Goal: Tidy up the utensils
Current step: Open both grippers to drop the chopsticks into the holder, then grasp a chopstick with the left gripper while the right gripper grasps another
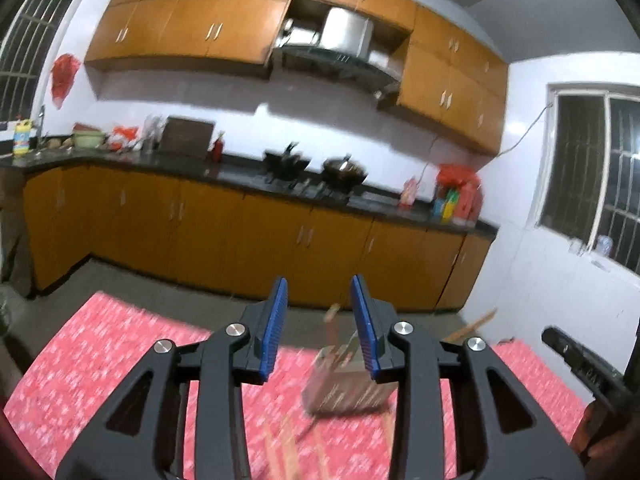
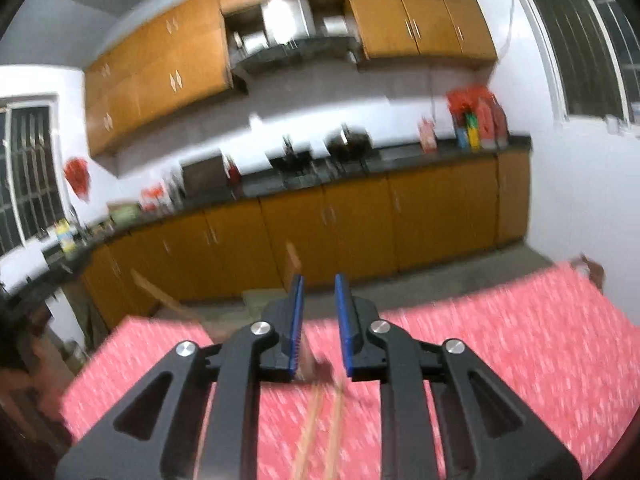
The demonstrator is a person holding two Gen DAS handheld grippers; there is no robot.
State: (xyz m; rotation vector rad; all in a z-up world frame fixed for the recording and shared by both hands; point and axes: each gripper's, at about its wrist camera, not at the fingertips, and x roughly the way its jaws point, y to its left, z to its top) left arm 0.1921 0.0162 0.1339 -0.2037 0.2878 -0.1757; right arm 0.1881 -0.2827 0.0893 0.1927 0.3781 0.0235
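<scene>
You are approaching: left gripper (image 1: pixel 320 320) and right gripper (image 2: pixel 319 320) are both spread, empty. Next, pinch the chopsticks (image 2: pixel 320 420) on the tabletop (image 2: pixel 500 360) for the metal holder (image 1: pixel 344 384).

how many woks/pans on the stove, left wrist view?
2. One dark pan on the left burner, one wok just right of it, both on the black counter under the range hood. Blurred, so smaller cookware may be hidden.
</scene>
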